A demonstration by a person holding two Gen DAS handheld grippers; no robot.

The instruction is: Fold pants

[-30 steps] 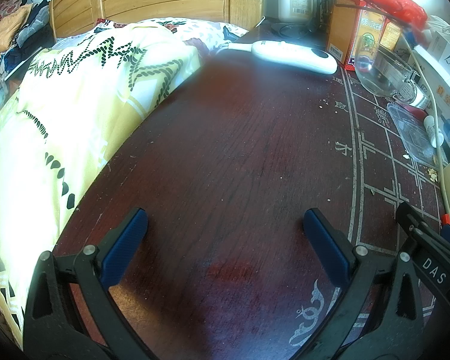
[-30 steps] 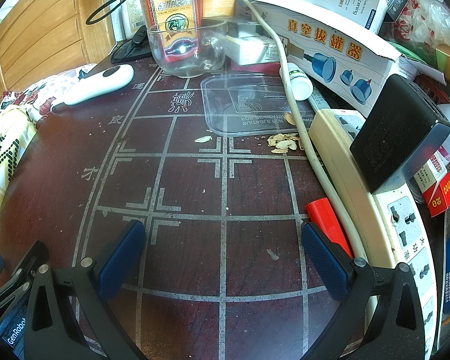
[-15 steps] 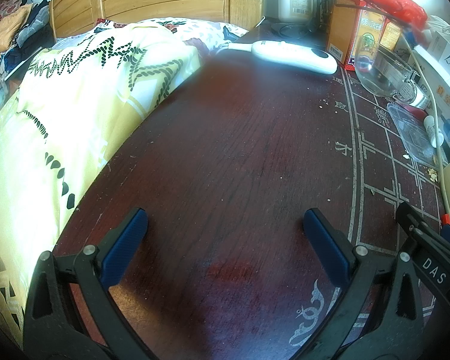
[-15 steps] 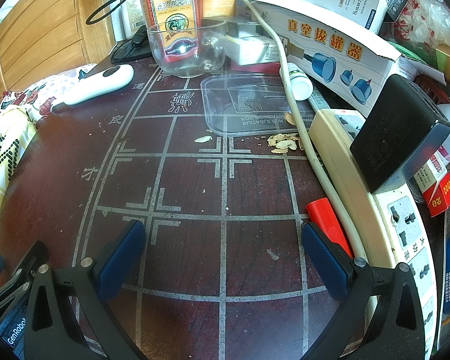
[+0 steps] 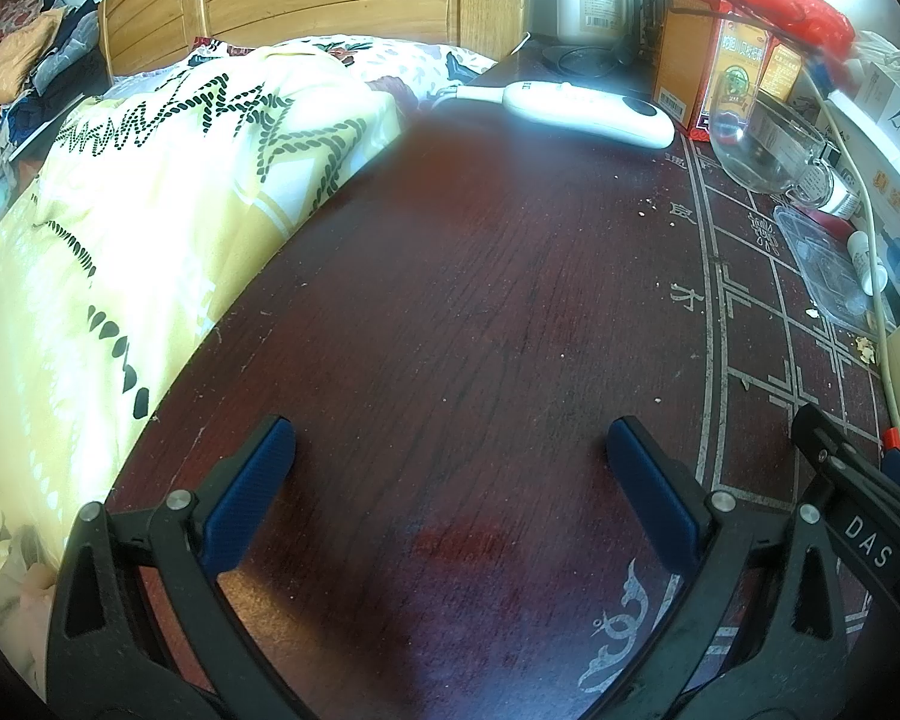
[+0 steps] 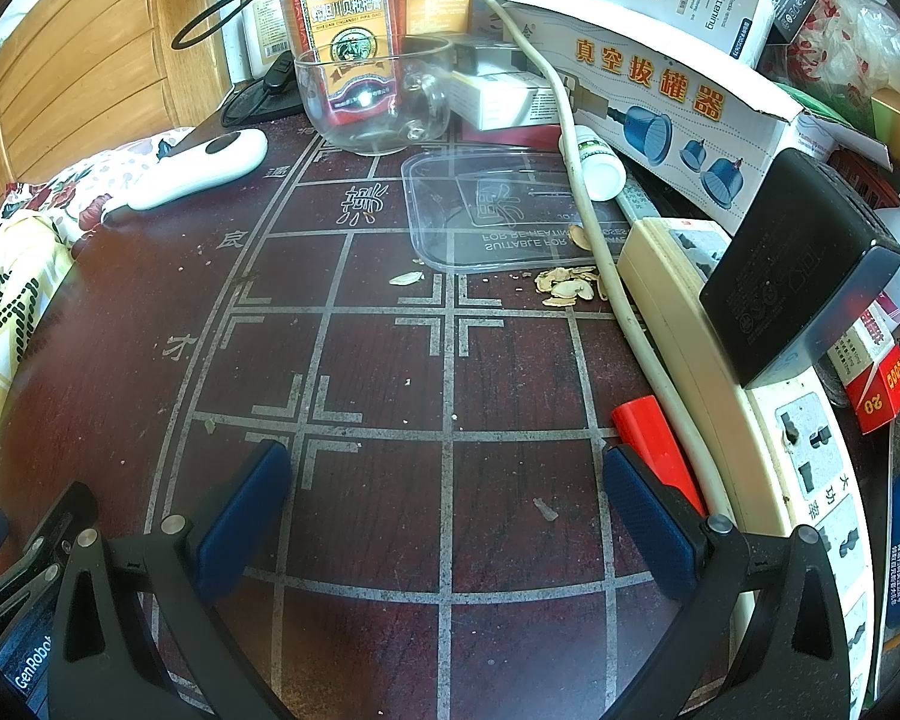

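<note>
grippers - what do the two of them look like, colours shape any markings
Both match: the left gripper and right gripper have black angular frames with triangular cutouts and silver pivot bolts, and jaws faced with dark blue textured pads. White "DAS" and "GenRobot" lettering shows on each one's body where it enters the other's view. No cables or sleeves visible.

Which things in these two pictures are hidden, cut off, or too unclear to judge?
- Pants: in neither view; only a yellow blanket shows, at the left of the table.
- Power strip: right wrist view, partly covered by the black adapter, far end cut by the frame.
- White handset: left wrist view, washed out by glare.
- Clear lid: its embossed text mostly unreadable.
- Both hand-held grippers, left and right: open, empty.
</note>
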